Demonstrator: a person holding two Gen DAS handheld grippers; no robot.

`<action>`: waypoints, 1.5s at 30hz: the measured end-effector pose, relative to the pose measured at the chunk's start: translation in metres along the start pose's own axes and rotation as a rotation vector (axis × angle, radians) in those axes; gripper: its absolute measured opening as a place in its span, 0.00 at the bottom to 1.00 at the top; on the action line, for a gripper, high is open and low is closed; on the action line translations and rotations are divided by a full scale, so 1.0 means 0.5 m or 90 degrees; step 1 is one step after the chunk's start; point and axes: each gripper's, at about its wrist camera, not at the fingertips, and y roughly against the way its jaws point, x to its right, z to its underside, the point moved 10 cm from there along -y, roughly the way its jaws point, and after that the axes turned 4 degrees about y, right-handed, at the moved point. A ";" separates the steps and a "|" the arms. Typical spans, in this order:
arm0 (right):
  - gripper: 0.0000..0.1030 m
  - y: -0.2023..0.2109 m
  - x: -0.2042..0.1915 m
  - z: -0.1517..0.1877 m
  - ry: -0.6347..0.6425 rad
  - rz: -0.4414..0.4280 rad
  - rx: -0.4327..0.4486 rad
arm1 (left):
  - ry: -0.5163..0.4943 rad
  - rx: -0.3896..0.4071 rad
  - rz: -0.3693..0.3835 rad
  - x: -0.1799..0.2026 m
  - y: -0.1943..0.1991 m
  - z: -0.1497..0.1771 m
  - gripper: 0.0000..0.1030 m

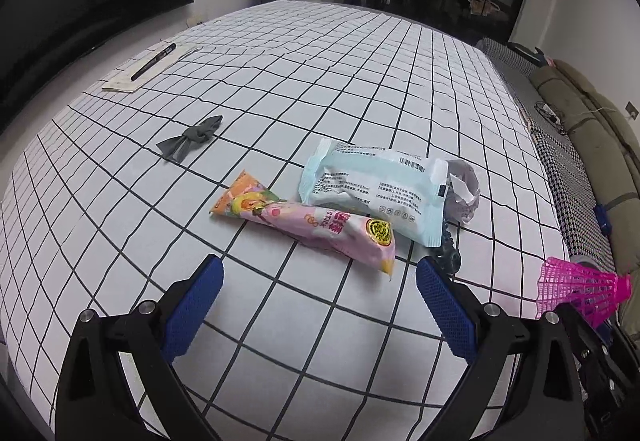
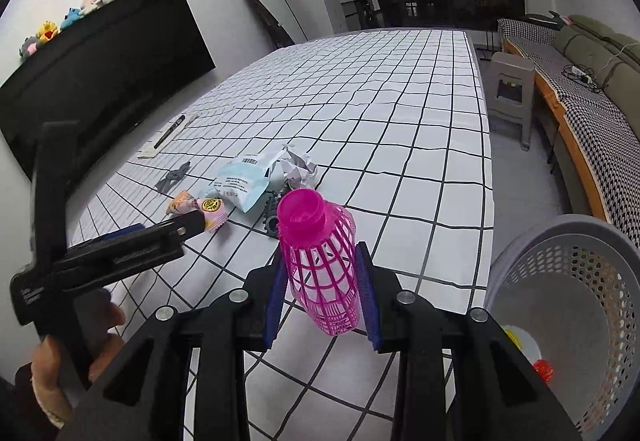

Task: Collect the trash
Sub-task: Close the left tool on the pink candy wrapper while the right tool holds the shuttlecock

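Your surface (image 1: pixel 340 89), covered in a white cloth with a black grid, fills both views, and the trash lies in a cluster on its near half. Only your right wrist view shows the grey perforated basket (image 2: pixel 560 241) at the near right, off the surface's edge, with a red bit and a yellow-and-white bit inside, and your left hand (image 2: pixel 60 369) gripping its tool's handle. Only your left wrist view shows the cluster clearly from above. The pale blue wipes packet (image 1: pixel 376 193) lies with its long axis running from far left to near right, overlapping the pink snack wrapper (image 1: pixel 308 225), which lies along a similar diagonal with its orange end to the far left. A crumpled white paper (image 1: pixel 464 189) touches the packet's right end, and a dark ridged object (image 1: pixel 448 253), too hidden to identify, sits just nearer. Your right gripper (image 2: pixel 320 289) has its blue fingers (image 2: pixel 276 293) closed narrow on the pink mesh piece (image 2: pixel 320 261), which stands tilted, solid cap end pointing up and away, flared open end down toward you, lifted above the surface. Your left gripper (image 1: pixel 320 305) hovers with fingers spread wide and empty, just near of the snack wrapper. A knotted grey scrap (image 1: pixel 192 139) lies apart to the left.
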 end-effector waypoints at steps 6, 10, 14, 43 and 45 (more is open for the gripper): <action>0.31 0.009 0.020 0.003 -0.018 -0.007 0.003 | 0.007 -0.022 -0.027 -0.004 -0.032 -0.003 0.92; 0.31 0.012 0.022 0.001 -0.025 -0.011 0.008 | 0.024 -0.027 -0.044 -0.034 -0.037 0.000 0.92; 0.31 0.010 0.009 0.003 -0.018 -0.015 0.006 | 0.040 -0.021 -0.065 -0.077 -0.031 -0.001 0.92; 0.31 -0.007 0.005 0.002 -0.024 -0.028 0.000 | 0.016 0.012 -0.112 -0.138 -0.027 -0.069 0.92; 0.31 -0.008 0.006 0.003 -0.027 -0.029 -0.002 | 0.015 -0.001 -0.109 -0.136 -0.043 -0.069 0.92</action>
